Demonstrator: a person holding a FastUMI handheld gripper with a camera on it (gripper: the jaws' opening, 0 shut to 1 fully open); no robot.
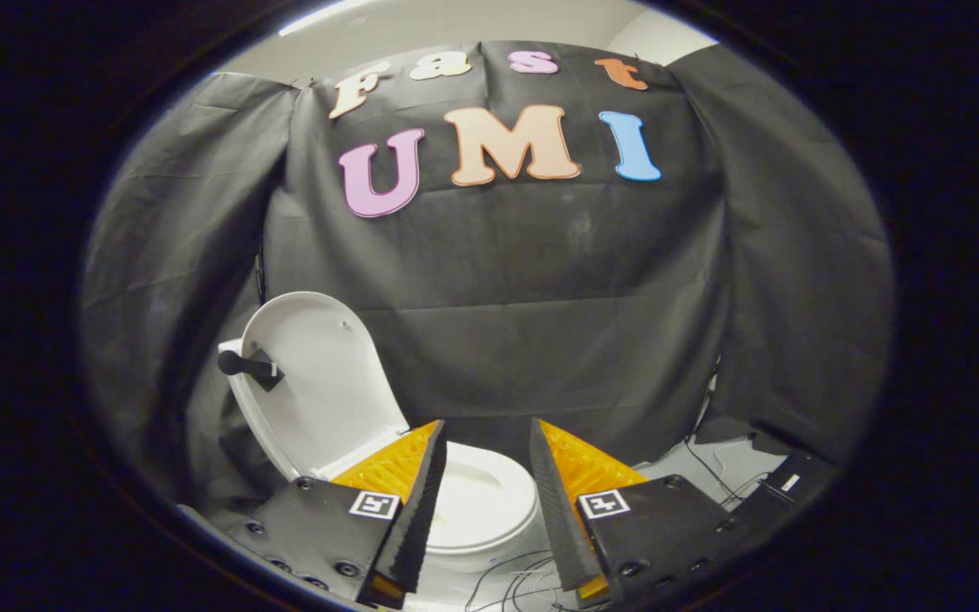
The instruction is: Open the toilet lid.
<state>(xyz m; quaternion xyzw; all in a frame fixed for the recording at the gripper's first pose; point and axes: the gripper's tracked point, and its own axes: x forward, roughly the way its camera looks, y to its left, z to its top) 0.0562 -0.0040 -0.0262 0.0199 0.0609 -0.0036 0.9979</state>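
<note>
As the toilet lid (319, 382) is seen raised and leaning back toward the black cloth wall (540, 289), the task is judged to be done, or very nearly so.

Item: toilet lid. Located at lower left of centre in the frame, up and to the left of the left finger. It is stood near upright, with its pale underside turned to the camera. A dark knob-like handle (245, 365) is fixed at its left edge.

Item: toilet seat (481, 501). Located low at centre, seen between and just beyond the two fingers. It is laid flat on the bowl and left uncovered by the lid.

Item: tongs (487, 442). The fingers are parted to a moderate gap and nothing is held between them. No contact with lid or seat is seen; the lid is well apart from both tips.

Item: cables (515, 569). Thin leads are strewn on the pale floor (693, 476) below the bowl, between the fingers.

Remaining: nothing is shown left to lift. Whether the lid is rested against something behind it cannot be told, as the hinge side is hidden by the left finger. At most a withdrawal of the tongs is judged outstanding.
</note>
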